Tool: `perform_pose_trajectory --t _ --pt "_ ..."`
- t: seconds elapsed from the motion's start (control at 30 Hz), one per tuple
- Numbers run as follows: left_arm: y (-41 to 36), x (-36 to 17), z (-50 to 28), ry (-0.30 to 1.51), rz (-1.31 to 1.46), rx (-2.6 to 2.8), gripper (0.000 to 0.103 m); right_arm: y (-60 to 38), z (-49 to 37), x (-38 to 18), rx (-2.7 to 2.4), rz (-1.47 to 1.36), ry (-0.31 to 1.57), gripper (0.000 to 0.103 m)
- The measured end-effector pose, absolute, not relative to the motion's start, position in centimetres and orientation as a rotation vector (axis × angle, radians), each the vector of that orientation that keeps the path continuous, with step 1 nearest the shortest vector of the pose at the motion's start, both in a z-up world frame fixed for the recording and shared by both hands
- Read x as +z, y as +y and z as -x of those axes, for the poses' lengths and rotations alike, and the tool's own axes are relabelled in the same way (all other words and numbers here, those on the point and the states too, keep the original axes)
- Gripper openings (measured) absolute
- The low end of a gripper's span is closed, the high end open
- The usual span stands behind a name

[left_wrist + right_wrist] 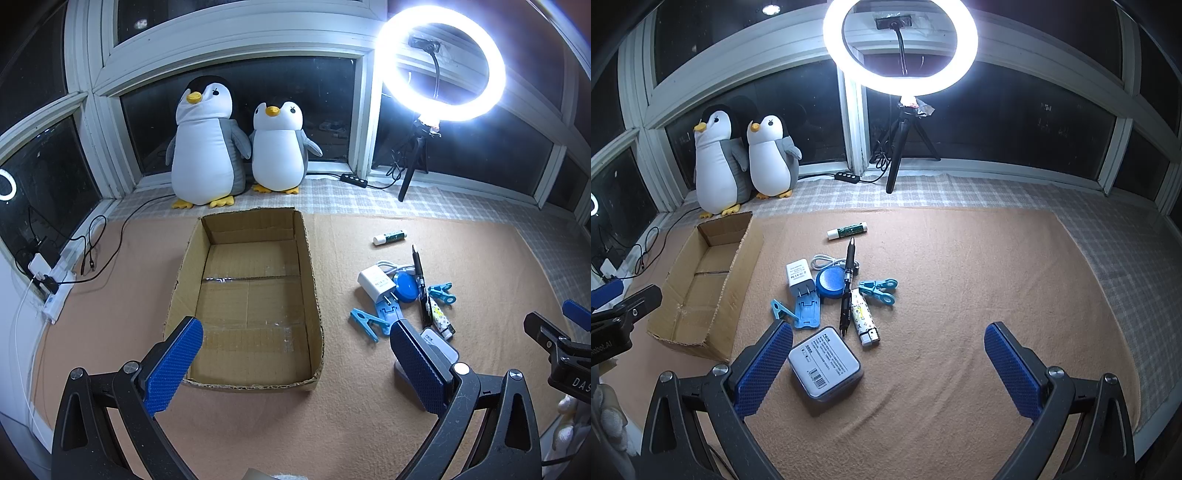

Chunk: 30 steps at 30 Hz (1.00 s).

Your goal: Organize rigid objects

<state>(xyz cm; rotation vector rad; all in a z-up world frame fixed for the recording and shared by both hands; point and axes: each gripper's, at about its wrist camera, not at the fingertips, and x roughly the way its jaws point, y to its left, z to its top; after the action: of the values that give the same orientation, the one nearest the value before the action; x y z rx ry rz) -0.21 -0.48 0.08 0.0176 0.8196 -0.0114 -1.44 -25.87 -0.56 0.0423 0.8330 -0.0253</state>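
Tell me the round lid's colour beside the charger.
Blue; the round lid shows best in the right wrist view.

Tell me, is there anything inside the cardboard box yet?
No, the cardboard box shows only its bare taped bottom, and the pen and the clips still lie on the mat beside it.

This looks like a home, set up on a bay-window ledge at night. White-framed window panes point(997, 122) curve around the back, dark outside. Two plush penguins point(236, 144) stand against the glass on a checked cloth point(960, 192), with a peach blanket point(960, 295) spread in front as a work surface. A lit ring light point(900, 44) on a small tripod stands beside them, and a power strip point(55, 295) with chargers and cables lies along the left sill
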Motion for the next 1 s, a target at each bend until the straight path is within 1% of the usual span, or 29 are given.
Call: perform_pose_trajectory --t 0.5,0.77,1.0 --pt "1.0 -1.5 -0.5 0.853 -0.018 0.017 0.103 -25.7 1.1 -1.3 -0.021 -0.044 0.858 0.103" --pt "4.2 -3.0 -1.8 0.886 -0.011 0.086 0.103 -26.0 0.7 -2.0 -0.019 -0.044 0.881 0.103" --pt "9.0 -5.1 -3.4 0.929 0.024 0.166 0.103 -26.2 0.4 -3.0 0.002 -0.052 0.901 0.103"
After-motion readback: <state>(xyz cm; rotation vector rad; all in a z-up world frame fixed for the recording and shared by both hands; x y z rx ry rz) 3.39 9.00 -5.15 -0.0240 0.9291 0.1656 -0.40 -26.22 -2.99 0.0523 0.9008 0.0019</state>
